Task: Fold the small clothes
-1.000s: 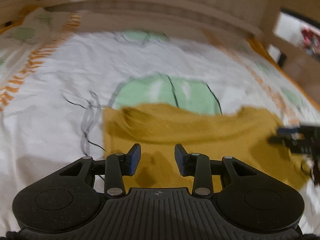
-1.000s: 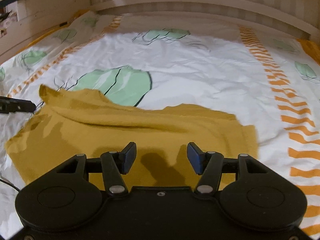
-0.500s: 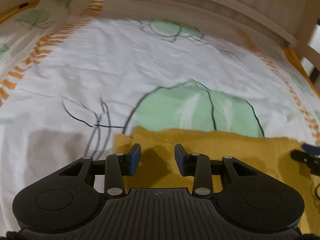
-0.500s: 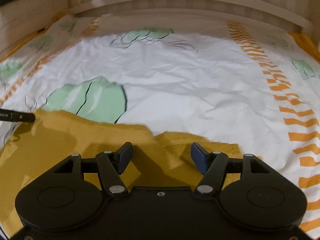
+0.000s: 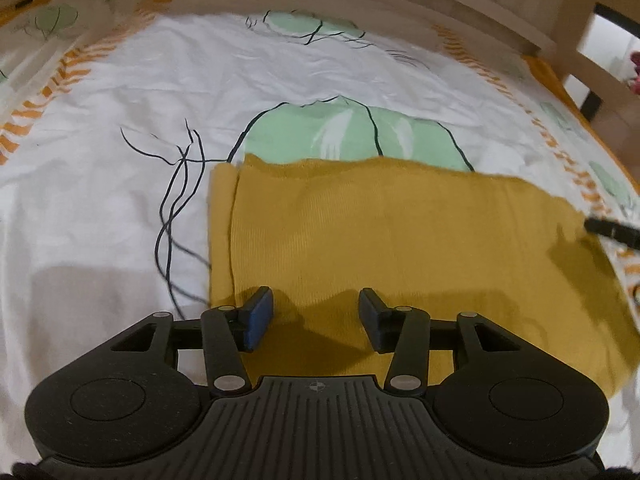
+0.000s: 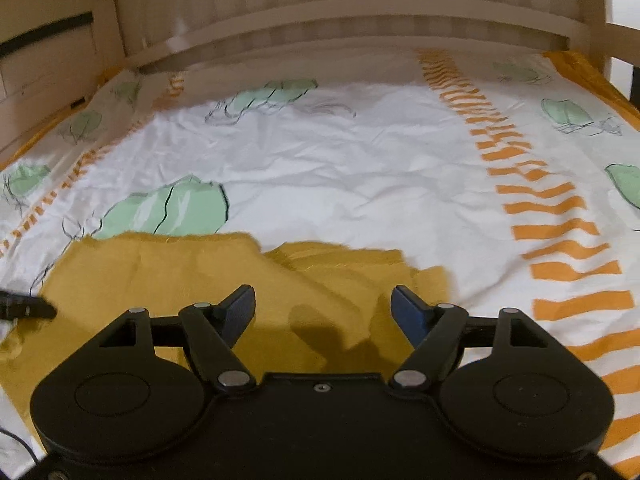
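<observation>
Fingers (image 5: 260, 316) apart over flat mustard garment (image 5: 400, 236)

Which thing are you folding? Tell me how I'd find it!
Look at the big bed sheet, white with green leaves and orange stripes. The mustard-yellow cloth lies flat beside one green leaf, the only plain, pictureless fabric there.
</observation>
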Tool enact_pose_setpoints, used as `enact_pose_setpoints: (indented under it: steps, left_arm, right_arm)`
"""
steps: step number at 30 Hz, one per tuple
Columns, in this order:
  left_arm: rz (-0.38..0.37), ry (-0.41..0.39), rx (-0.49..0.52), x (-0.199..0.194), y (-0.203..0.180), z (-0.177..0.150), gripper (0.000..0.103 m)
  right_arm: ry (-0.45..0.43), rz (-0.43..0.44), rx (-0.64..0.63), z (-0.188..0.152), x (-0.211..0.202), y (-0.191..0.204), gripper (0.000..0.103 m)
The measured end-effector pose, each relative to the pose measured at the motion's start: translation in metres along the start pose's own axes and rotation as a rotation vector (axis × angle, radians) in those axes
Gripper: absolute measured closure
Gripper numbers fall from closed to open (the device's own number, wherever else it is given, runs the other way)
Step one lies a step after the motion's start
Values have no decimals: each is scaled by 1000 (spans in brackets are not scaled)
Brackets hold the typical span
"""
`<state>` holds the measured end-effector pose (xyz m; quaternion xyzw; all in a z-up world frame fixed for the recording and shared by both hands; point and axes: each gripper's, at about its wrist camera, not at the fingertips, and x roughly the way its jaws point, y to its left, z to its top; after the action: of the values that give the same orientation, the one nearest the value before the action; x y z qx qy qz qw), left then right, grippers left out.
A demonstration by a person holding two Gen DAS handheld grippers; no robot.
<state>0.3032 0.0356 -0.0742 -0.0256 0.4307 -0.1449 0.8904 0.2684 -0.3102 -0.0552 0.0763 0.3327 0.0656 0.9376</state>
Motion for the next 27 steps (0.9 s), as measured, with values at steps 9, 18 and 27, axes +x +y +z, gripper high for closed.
enact_pose_setpoints:
  steps: [9, 18, 27]
  left_arm:
    - [-31, -52, -74, 1, 10, -14, 55]
    - [21, -64, -29, 4, -1, -17, 53]
    - [17, -51, -25, 4, 0, -15, 53]
  right_arm:
    - [22, -16, 100, 13, 21, -29, 42]
    - [70, -49, 64, 5, 38, -24, 77]
    - [56, -131, 180, 4, 28, -57, 95]
